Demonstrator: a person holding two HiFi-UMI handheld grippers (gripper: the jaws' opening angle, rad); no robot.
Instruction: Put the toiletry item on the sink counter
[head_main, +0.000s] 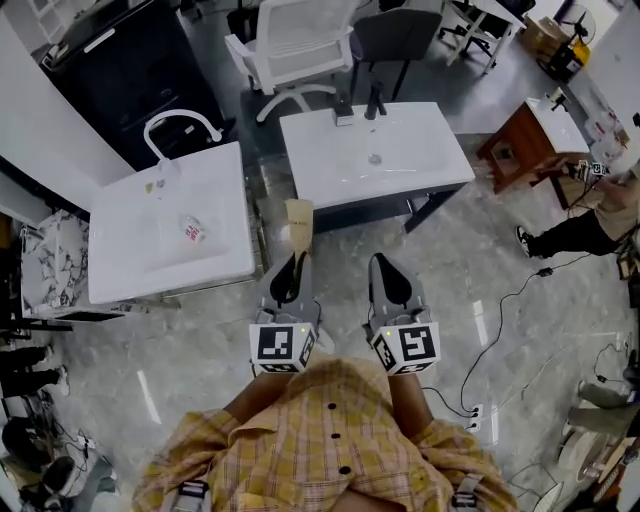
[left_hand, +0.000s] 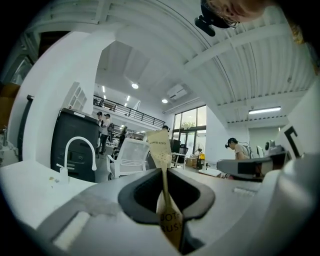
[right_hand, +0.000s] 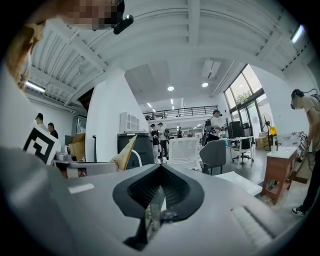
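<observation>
The toiletry item is a tan paper toothbrush packet (head_main: 298, 226). My left gripper (head_main: 294, 262) is shut on its lower end, so it sticks up and forward over the floor gap between two sinks. In the left gripper view the packet (left_hand: 162, 150) stands upright between the closed jaws of the left gripper (left_hand: 168, 202). The white sink counter (head_main: 225, 190) with a curved white faucet (head_main: 181, 124) lies ahead to the left. My right gripper (head_main: 388, 268) hangs beside the left one, shut and empty; in its own view the right gripper (right_hand: 157, 200) has nothing between its jaws.
A small printed item (head_main: 193, 230) lies in the left sink's basin. A second white sink (head_main: 420, 150) with dark taps (head_main: 375, 100) stands ahead right. Behind are a white chair (head_main: 300, 45) and a black cabinet (head_main: 130, 70). At right are a wooden stand (head_main: 520, 150), a person (head_main: 590, 225) and floor cables (head_main: 510, 300).
</observation>
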